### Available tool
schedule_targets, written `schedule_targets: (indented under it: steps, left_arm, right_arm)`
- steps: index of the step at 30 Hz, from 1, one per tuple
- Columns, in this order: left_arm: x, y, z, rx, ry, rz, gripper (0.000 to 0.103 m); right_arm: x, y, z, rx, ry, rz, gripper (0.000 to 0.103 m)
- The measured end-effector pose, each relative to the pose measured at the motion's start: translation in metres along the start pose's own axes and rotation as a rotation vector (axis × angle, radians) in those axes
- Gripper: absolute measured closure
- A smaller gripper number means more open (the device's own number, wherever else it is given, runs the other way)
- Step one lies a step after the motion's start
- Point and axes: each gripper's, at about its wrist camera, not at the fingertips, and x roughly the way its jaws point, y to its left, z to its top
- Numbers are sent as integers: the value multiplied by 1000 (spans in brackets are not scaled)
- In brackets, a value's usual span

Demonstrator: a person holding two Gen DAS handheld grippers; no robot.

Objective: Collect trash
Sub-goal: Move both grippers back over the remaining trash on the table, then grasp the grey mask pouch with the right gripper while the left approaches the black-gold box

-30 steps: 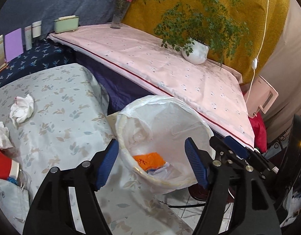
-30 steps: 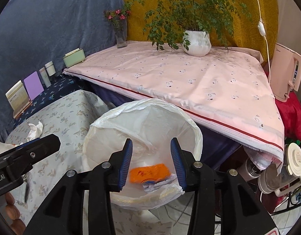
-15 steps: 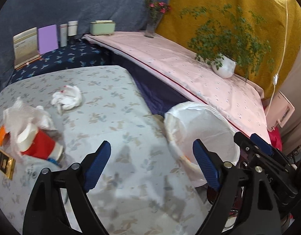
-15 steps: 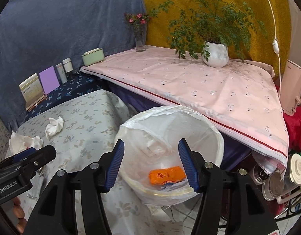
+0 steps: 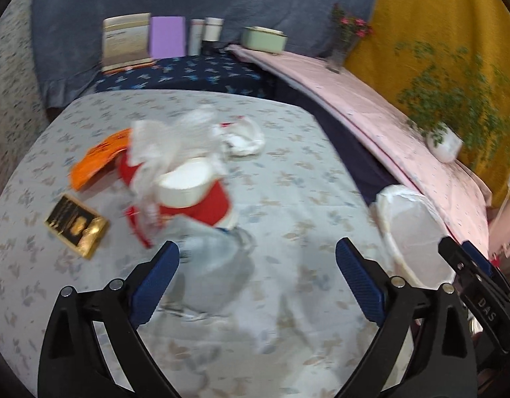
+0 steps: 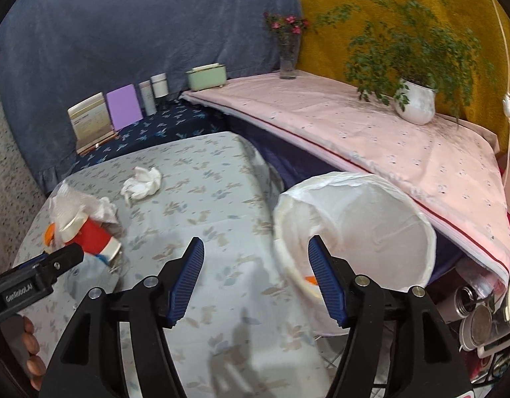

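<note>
With its claw wide and empty, the left gripper should straddle the red cup squarely before closing.

Tipped red cup, crumpled tissue

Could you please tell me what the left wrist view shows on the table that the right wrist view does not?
Only the left wrist view shows the black-and-gold packet. Only the right wrist view shows clutter below the pink-covered ledge and an orange scrap inside the white-lined trash bin. Both show the red paper cup, the crumpled white tissue and both open grippers, left and right.
</note>
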Motion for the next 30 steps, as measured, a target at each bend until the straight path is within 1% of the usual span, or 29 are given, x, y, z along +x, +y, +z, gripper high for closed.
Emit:
schedule_targets:
  steps: [7, 10, 13, 22, 28, 30]
  left_arm:
    - [-3, 66, -2, -130, 18, 159, 12]
    - [-2, 91, -3, -178, 30, 219, 12]
    - [0, 113, -4, -222, 44, 262, 12]
    - [16, 162, 1, -377, 96, 323, 12]
    - [32, 176, 15, -442, 120, 347, 12]
    - [41, 181, 21, -463, 141, 354, 12]
  right_arm:
    - [10, 49, -13, -67, 45, 69, 38]
    - [17, 70, -20, -87, 71, 105, 38]
    - [25, 88, -25, -101, 98, 136, 38]
    - [51, 139, -37, -165, 161, 203, 38]
    - [64, 170, -52, -214, 213, 260, 38]
    - [69, 178, -57, -230, 229, 271, 38]
